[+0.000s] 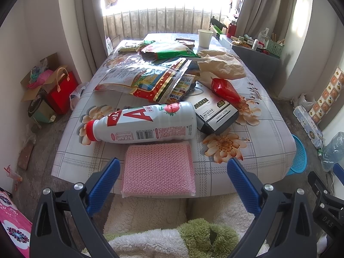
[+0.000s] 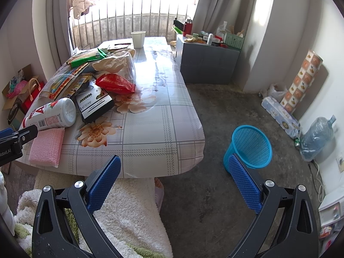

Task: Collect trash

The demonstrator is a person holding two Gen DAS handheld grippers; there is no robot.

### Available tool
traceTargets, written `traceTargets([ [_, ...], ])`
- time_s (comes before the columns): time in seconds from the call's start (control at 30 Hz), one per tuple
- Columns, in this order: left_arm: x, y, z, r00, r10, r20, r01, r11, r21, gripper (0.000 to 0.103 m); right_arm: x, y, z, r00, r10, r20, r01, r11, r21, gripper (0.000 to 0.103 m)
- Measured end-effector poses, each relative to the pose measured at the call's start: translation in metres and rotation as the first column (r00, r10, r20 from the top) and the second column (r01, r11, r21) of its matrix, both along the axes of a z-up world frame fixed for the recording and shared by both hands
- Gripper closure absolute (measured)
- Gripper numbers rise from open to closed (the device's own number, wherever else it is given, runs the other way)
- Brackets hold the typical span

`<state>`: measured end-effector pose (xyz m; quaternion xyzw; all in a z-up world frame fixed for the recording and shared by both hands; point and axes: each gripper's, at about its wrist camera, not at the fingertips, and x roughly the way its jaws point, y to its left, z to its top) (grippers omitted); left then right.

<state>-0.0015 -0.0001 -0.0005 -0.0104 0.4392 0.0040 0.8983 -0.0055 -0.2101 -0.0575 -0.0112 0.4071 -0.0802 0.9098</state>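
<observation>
White plastic drink bottle (image 1: 142, 123) on its side on floral table (image 1: 258, 150), touching pink sponge (image 1: 158, 169) | blue mesh bin (image 2: 249, 147) on floor | left gripper (image 1: 173, 180) apart, empty | right gripper (image 2: 174, 178) apart, empty

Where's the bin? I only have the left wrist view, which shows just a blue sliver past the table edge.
Observer: The blue bin stands upright on the floor, to the right of the table and apart from it.
Operator: Anything in it?
Observer: I see no trash inside; the mesh wall shows bare.
Operator: Right gripper?
Observer: The right gripper is open and holds nothing. It points at the floor between the table's corner and the bin.
</observation>
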Motion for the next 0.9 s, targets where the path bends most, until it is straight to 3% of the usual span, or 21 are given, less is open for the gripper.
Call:
traceTargets([
  [0.9, 0.0003, 0.0, -0.0002, 1.0, 0.001, -0.003, -0.001, 1.0, 0.0, 0.006, 0.0025, -0.0005, -0.0033, 1.0, -0.001, 0.001, 0.001, 1.0, 0.0, 0.008],
])
